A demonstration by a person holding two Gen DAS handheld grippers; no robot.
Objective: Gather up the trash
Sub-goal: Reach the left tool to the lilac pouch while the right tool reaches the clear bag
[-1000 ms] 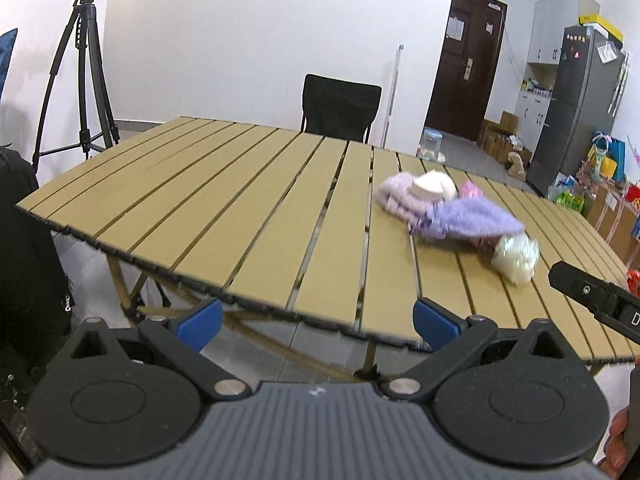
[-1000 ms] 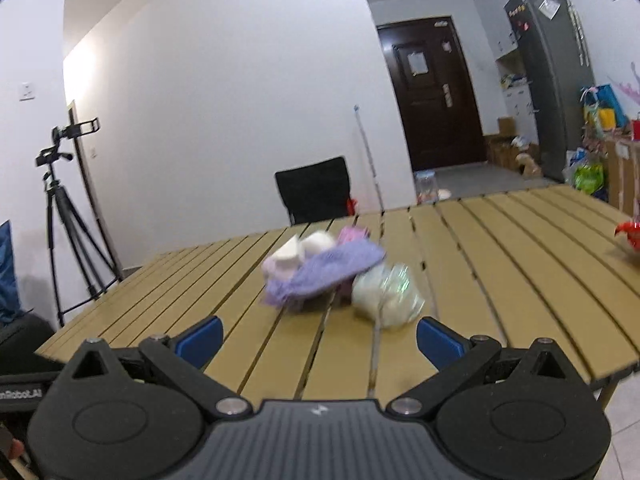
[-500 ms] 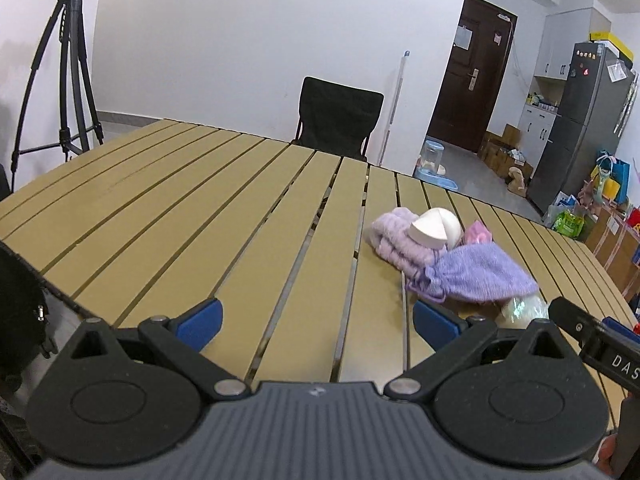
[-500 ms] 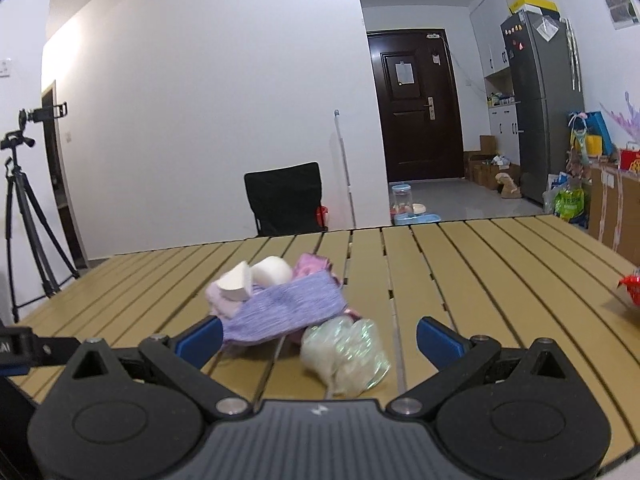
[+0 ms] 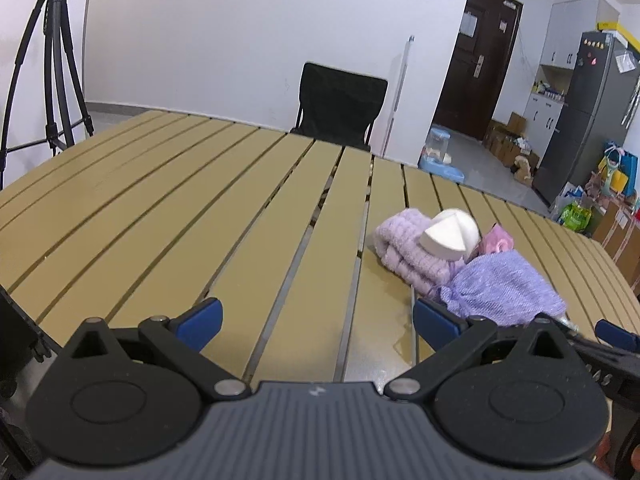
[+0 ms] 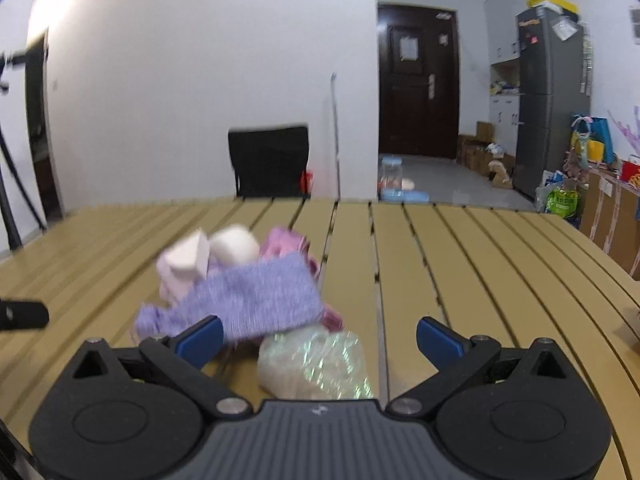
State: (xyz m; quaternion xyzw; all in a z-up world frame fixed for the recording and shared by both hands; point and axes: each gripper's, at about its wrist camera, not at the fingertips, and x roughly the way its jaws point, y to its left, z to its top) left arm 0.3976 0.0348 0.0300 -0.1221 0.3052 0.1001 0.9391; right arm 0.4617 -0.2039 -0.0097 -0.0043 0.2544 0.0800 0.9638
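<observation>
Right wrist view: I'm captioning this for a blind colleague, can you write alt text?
The open right claw frames a crinkly iridescent plastic bag lying on a slatted tan table. Just behind it sits a blurred heap: a purple knit cloth, pink fabric and two white foam pieces. Beyond are a black chair and a dark door.

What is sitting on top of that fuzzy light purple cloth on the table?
A white wedge-shaped sponge rests on the light purple cloth. A darker purple cloth overlaps its near end; anything beneath is hidden.
</observation>
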